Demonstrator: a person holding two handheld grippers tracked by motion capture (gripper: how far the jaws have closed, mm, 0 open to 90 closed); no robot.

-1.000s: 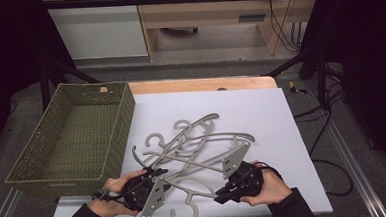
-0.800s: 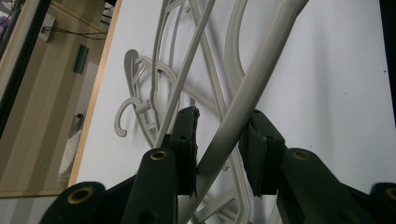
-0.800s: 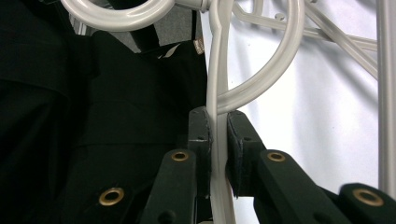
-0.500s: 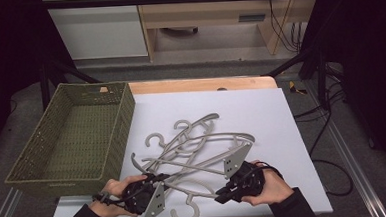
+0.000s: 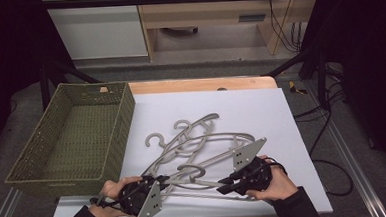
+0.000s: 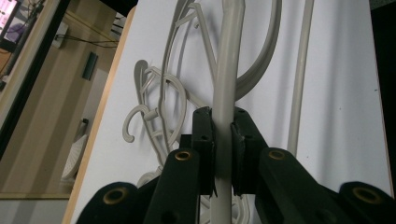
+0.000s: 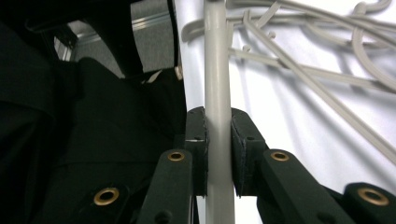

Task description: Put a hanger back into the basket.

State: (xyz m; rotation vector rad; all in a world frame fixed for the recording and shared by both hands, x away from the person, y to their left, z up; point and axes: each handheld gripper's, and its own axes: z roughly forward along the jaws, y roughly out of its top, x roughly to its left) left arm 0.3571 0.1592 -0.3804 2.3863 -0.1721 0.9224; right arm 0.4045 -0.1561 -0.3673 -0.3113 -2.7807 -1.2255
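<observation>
Several grey plastic hangers lie in a loose pile on the white table top. The nearest hanger spans between my two grippers, its hook towards the pile. My left gripper is shut on one end of it; its jaws have just been closing, and in the left gripper view the pads press the grey bar. My right gripper is shut on the other end. Its jaws have just eased a touch open, but the right gripper still clamps the bar.
An empty green woven basket stands at the left of the table, close to the hangers. The table's front edge runs just below both hands. Bare white surface lies behind and to the right of the pile.
The near hanger's hook, which lay by the front edge, now sits farther back between the grippers. The right gripper's grey plate has turned into view. The left jaws have closed on the bar.
</observation>
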